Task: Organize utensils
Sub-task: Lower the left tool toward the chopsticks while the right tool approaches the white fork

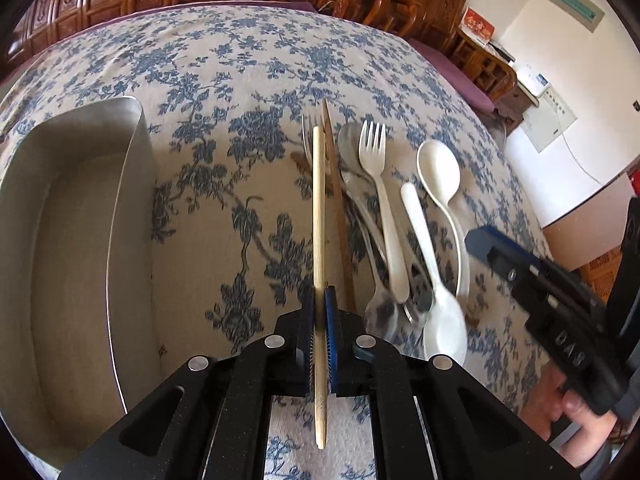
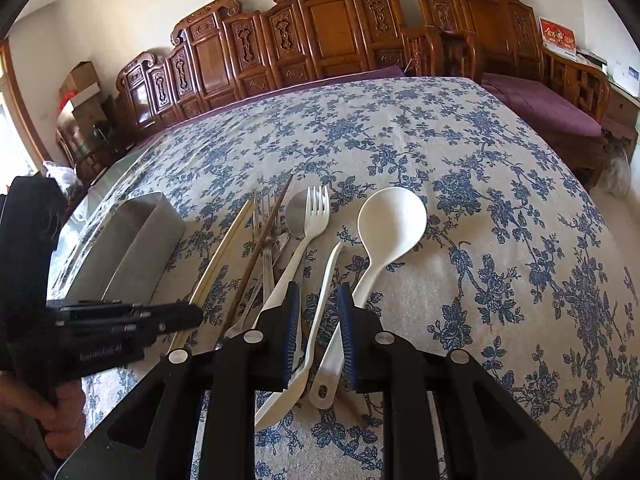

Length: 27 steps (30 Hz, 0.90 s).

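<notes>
Floral tablecloth (image 2: pixel 460 168) with two white spoons (image 2: pixel 390 220), left gripper (image 1: pixel 319 316) pinching one pale chopstick (image 1: pixel 319 208), right gripper (image 2: pixel 319 316) part-spread.

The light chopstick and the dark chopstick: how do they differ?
The light chopstick is pale bamboo; the dark chopstick is brown. The light chopstick is clamped in the left gripper; the dark chopstick lies free among the cutlery on the tablecloth. Both are slim sticks, nearly parallel.

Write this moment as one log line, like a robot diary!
left gripper: shut on pale chopstick | right gripper: around white knife | metal tray: empty
</notes>
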Each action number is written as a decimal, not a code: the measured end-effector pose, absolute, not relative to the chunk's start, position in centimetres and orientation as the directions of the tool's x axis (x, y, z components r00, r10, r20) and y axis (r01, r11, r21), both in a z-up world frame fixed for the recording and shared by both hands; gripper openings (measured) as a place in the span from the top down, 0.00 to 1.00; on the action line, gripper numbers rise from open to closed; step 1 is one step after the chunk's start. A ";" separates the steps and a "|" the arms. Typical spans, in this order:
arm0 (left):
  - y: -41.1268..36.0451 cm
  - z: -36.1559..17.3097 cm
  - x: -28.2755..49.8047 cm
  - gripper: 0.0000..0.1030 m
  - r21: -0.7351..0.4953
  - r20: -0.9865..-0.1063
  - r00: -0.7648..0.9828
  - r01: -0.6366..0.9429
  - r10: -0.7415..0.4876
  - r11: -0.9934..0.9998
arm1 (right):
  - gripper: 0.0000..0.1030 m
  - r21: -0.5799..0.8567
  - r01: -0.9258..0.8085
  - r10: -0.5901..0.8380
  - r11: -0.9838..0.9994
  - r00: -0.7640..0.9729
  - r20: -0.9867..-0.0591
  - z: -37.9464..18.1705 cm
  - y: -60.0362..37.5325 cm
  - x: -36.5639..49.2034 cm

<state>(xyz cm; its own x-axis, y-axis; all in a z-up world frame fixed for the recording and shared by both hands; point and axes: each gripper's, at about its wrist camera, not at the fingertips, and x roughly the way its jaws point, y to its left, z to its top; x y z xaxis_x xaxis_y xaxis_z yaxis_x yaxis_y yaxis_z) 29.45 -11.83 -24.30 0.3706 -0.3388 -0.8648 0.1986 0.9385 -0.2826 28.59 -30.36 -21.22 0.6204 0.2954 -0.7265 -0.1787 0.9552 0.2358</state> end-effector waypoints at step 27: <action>-11.4 -23.9 29.3 1.00 -0.199 -0.878 0.390 0.230 -0.278 0.953 | 0.79 0.227 -0.202 0.304 0.953 0.611 -0.731 -21.4 -29.5 28.5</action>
<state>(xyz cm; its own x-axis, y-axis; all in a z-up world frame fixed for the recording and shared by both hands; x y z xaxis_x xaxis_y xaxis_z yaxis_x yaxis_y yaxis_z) 29.28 -11.42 -23.93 0.3903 -0.2779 -0.8777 0.2302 0.9525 -0.1992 28.46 -29.45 -21.44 0.6114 0.3036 -0.7308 -0.2024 0.9527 0.2266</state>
